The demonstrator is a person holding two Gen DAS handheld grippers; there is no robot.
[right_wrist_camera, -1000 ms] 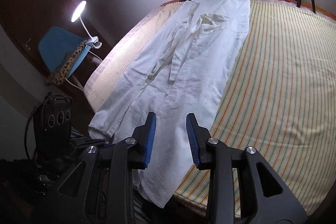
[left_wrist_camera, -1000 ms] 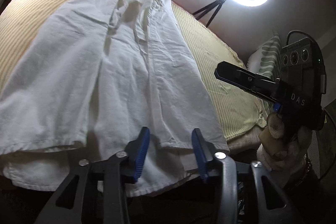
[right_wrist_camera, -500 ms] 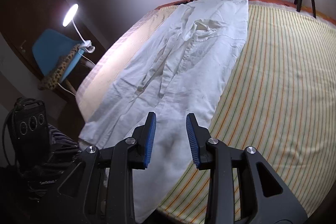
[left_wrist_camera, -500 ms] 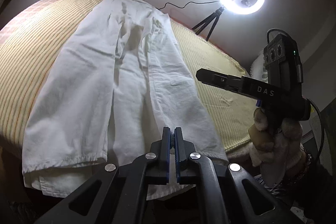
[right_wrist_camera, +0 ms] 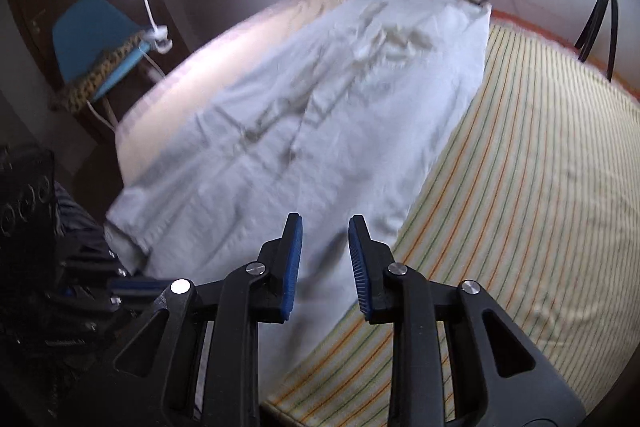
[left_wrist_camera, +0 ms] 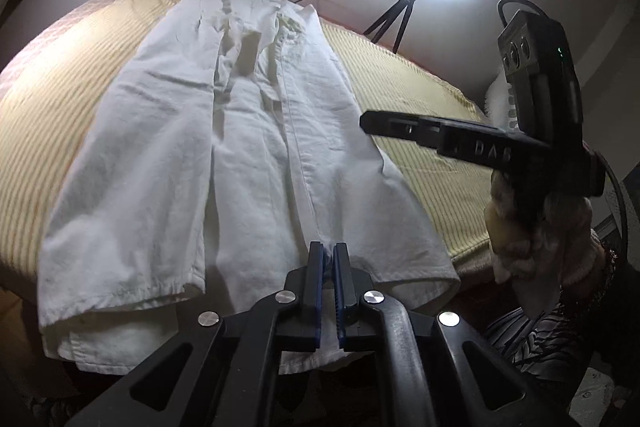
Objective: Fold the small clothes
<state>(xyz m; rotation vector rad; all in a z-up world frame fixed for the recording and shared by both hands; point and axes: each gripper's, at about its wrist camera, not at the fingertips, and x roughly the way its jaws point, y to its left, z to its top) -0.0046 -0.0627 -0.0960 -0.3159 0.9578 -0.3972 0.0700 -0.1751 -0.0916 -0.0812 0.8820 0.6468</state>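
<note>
Lying flat on the striped bed (right_wrist_camera: 520, 187), creased white shorts (left_wrist_camera: 248, 163).

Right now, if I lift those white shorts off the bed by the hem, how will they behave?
The white shorts look like thin, creased cloth, so they will probably hang limp and fold over themselves. Their hem already droops past the edge of the striped bed cover, which suggests little stiffness. They seem light, so the left gripper, shut at the hem, should probably lift them easily.
</note>
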